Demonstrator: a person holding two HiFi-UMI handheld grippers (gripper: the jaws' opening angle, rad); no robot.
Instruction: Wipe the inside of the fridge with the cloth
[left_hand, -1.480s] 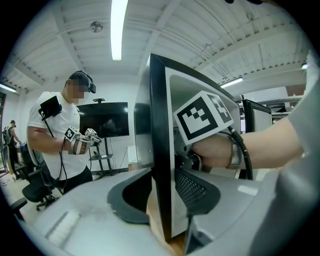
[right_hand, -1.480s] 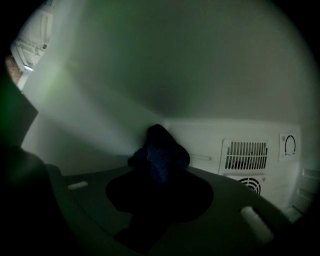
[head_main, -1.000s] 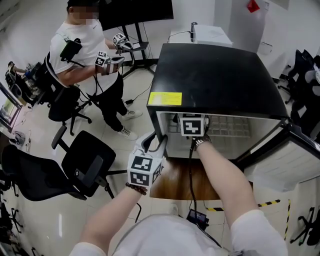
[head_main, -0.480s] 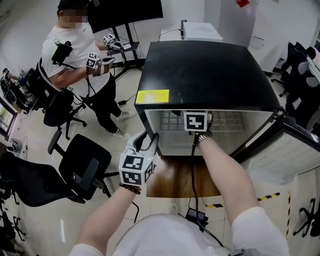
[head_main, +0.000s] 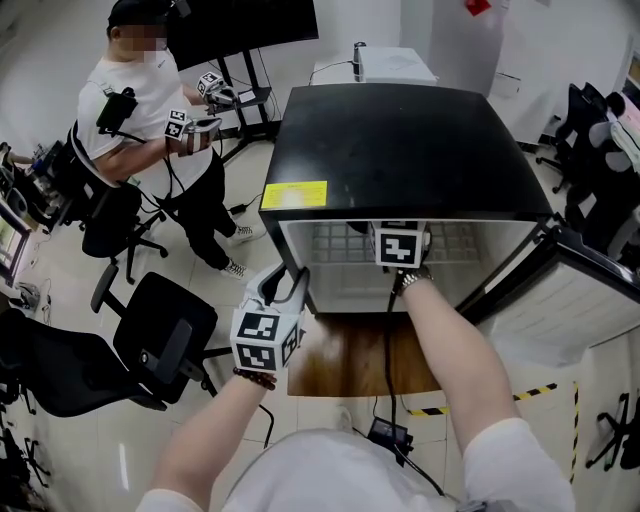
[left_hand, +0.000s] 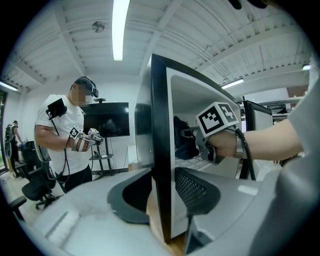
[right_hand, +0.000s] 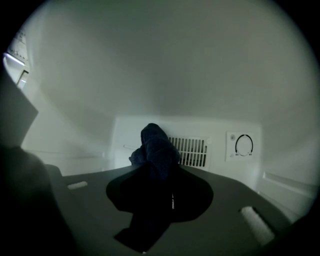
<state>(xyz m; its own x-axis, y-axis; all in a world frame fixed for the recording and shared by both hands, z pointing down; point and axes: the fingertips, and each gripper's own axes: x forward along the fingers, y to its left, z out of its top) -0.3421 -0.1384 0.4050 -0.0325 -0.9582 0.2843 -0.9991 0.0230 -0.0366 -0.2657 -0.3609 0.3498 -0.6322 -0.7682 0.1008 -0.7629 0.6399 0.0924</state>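
A person stood at a small black-topped fridge (head_main: 400, 140) with its door (head_main: 590, 290) swung open to the right, seen from above; a two-jaw gripper was in each hand. The right gripper (right_hand: 159, 175) reached level into the top of the fridge's white cavity, above a wire shelf (head_main: 330, 245); its jaws were closed on a dark blue cloth (right_hand: 155, 145), pinching it at the middle. The bunched upper end of the cloth stood out past the jaw tips; a looser end hung down below the jaws. The cloth was in front of the fridge's back wall, just left of a vent grille (right_hand: 189, 151) and a round dial (right_hand: 243, 145); whether it touched the wall could not be told. The left gripper (head_main: 285, 285) was outside the cavity at the fridge's front left corner; its jaws straddled the front edge of the left side wall (left_hand: 161, 150), one pad on the outer face and one on the inner face, seemingly clamped on it. A yellow label (head_main: 294, 194) sat on the fridge's top near that corner. A second person (head_main: 150, 110) in a white shirt stood well apart at the upper left; a black office chair (head_main: 165, 335) stood near the left gripper.
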